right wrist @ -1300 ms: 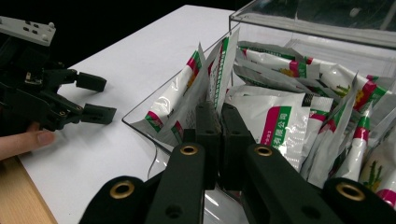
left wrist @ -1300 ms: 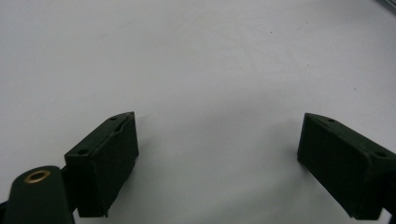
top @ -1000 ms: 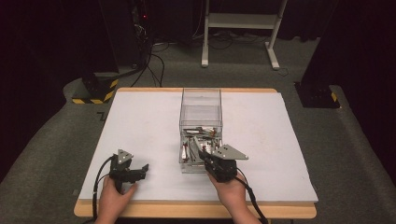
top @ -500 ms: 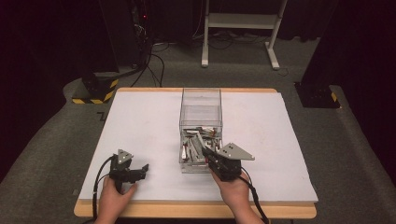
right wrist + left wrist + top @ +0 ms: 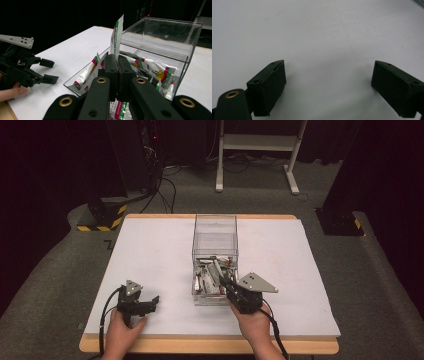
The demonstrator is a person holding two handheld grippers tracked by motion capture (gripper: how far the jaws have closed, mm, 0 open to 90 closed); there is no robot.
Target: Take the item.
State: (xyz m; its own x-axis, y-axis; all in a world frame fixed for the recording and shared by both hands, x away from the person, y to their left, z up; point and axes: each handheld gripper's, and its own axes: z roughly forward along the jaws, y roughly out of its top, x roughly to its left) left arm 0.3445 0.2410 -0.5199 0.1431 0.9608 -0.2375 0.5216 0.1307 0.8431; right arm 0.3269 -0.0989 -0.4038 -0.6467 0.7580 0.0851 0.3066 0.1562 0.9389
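At the near left of the white table (image 5: pixel 150 250), the left gripper (image 5: pixel 150 303) rests with its jaws spread wide and nothing between them. Right of it, the clear box (image 5: pixel 215 227) holds a pile of sachets. At the box's near end, the right gripper (image 5: pixel 117 60) has its jaws pressed together on one sachet (image 5: pixel 117 35), which stands upright above the pile.
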